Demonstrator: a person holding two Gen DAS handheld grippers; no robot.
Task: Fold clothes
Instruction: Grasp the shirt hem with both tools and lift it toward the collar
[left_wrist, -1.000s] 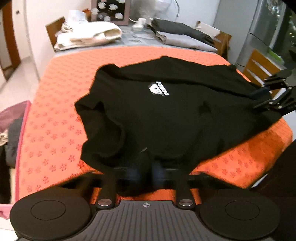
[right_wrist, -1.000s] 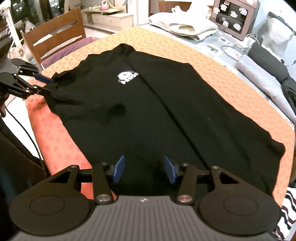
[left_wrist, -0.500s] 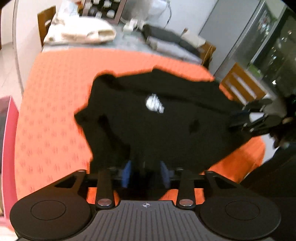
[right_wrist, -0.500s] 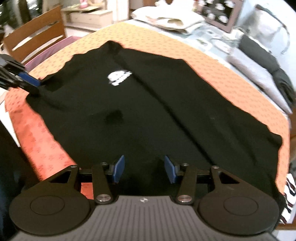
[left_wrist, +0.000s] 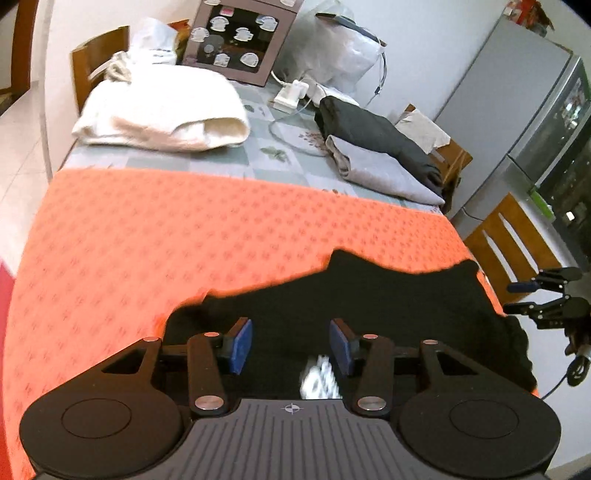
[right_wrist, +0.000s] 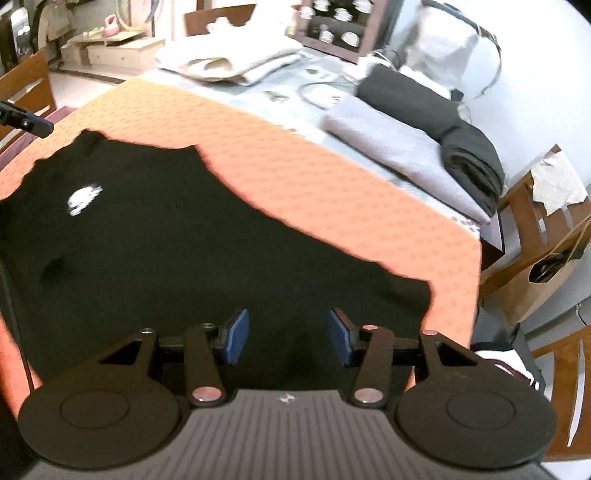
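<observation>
A black shirt (right_wrist: 184, 251) with a white chest logo (right_wrist: 85, 199) lies spread flat on an orange mat (right_wrist: 332, 192). My right gripper (right_wrist: 288, 339) hovers open over the shirt's near edge, with nothing between its blue pads. In the left wrist view my left gripper (left_wrist: 290, 345) is open too, low over the shirt (left_wrist: 388, 306) with the logo (left_wrist: 319, 376) just under it. The right gripper (left_wrist: 524, 295) shows there beyond the shirt's right edge, fingers apart. The tip of the left gripper (right_wrist: 26, 120) pokes in at the far left of the right wrist view.
Behind the mat lie a folded cream garment (left_wrist: 162, 110) and a grey and dark folded stack (left_wrist: 380, 155). A framed box of cups (left_wrist: 236, 33), a white bag (left_wrist: 332, 59) and a power strip (left_wrist: 291, 94) stand further back. Wooden chairs (left_wrist: 513, 243) flank the table; a fridge (left_wrist: 517, 92) stands at right.
My left gripper was shut on the shirt's near edge; it has let go, opened and moved forward over the shirt. The right gripper stayed open and shifted towards the shirt's right side.
</observation>
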